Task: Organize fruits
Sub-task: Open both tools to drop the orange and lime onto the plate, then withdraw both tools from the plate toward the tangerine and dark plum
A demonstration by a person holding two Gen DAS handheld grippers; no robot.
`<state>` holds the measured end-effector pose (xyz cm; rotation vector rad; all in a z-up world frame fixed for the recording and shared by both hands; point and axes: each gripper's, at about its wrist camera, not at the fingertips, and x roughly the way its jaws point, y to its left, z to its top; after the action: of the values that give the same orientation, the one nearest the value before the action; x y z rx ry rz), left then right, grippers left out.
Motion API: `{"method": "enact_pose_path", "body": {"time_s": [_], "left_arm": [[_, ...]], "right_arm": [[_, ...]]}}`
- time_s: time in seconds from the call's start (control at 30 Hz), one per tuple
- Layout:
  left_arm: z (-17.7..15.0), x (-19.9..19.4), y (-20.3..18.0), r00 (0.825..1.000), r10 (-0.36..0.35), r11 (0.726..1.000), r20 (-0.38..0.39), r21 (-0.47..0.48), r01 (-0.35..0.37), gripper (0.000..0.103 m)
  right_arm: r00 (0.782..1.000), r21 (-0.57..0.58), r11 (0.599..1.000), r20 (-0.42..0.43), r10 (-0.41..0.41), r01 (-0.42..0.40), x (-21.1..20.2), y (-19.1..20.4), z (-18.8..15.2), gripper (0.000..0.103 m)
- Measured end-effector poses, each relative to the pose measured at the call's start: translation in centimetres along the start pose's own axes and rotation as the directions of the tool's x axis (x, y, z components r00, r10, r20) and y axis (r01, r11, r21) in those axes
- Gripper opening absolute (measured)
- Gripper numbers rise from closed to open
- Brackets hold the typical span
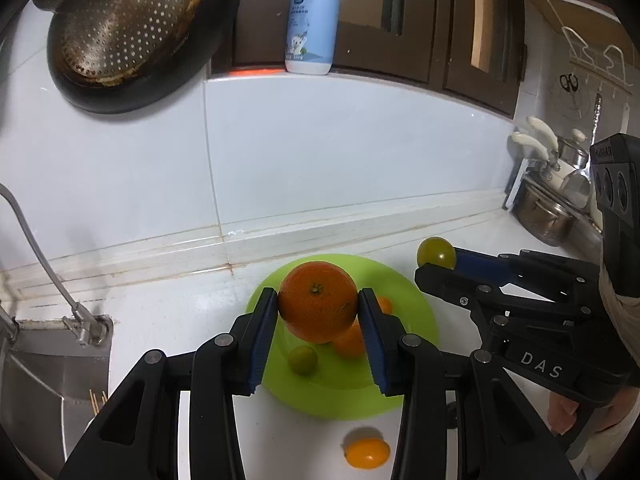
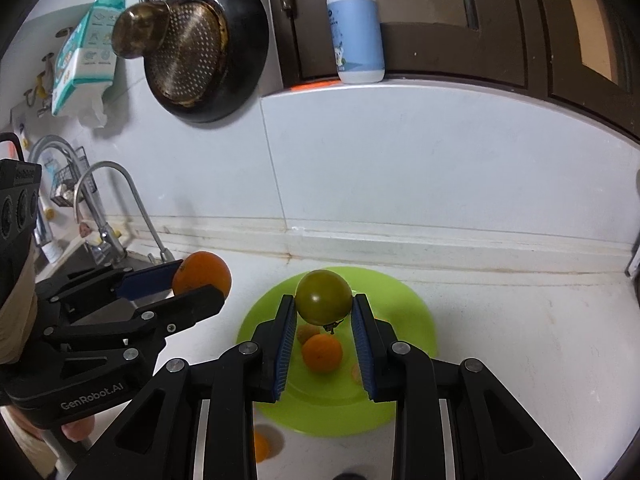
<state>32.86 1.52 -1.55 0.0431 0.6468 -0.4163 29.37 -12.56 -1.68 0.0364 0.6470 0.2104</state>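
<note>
We hold one fruit in each gripper above the green plate.

Our left gripper squeezes a big round orange with bumpy skin, up in the air over the plate. Our right gripper squeezes a smooth, shiny green tomato, also over the plate. The plate is round, flat and bright green, and sits on the white counter. In it we see a smaller orange and a little green fruit. A small orange fruit lies on the counter just beside the plate. A white bottle stands on the ledge behind.
</note>
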Motion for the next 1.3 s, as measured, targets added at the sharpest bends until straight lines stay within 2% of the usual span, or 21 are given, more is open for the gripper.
{"method": "enact_pose_path", "body": {"time_s": [0.47, 1.07, 1.13, 1.17, 1.2, 1.3], "left_arm": [[0.5, 6.0, 0.8, 0.997, 0.017, 1.000, -0.075, 0.020, -0.015, 0.041], [-0.8, 11.5, 1.5, 0.979, 0.015, 1.000, -0.202, 0.013, -0.012, 0.041], [-0.8, 11.7, 1.5, 0.978, 0.014, 1.000, -0.208, 0.013, -0.012, 0.043], [-0.8, 11.6, 1.5, 0.979, 0.018, 1.000, -0.204, 0.013, -0.016, 0.051], [-0.7, 11.5, 1.5, 0.980, 0.023, 1.000, -0.198, 0.013, -0.021, 0.056], [-0.4, 10.7, 1.4, 0.984, 0.038, 0.999, -0.172, 0.024, -0.034, 0.056]], "right_arm": [[0.995, 0.040, 0.999, -0.098, -0.004, 0.008, 5.6, -2.5, 0.4, 0.029], [0.982, 0.045, 0.998, -0.185, -0.028, 0.037, 10.3, -3.9, -0.2, 0.029], [0.981, 0.044, 0.998, -0.190, -0.033, 0.042, 10.7, -4.0, -0.2, 0.030], [0.981, 0.045, 0.998, -0.191, -0.034, 0.044, 10.8, -4.0, -0.3, 0.031], [0.980, 0.047, 0.998, -0.193, -0.039, 0.049, 10.8, -4.0, -0.3, 0.039], [0.982, 0.046, 0.997, -0.178, -0.057, 0.066, 10.3, -4.2, -0.2, 0.044]]}}
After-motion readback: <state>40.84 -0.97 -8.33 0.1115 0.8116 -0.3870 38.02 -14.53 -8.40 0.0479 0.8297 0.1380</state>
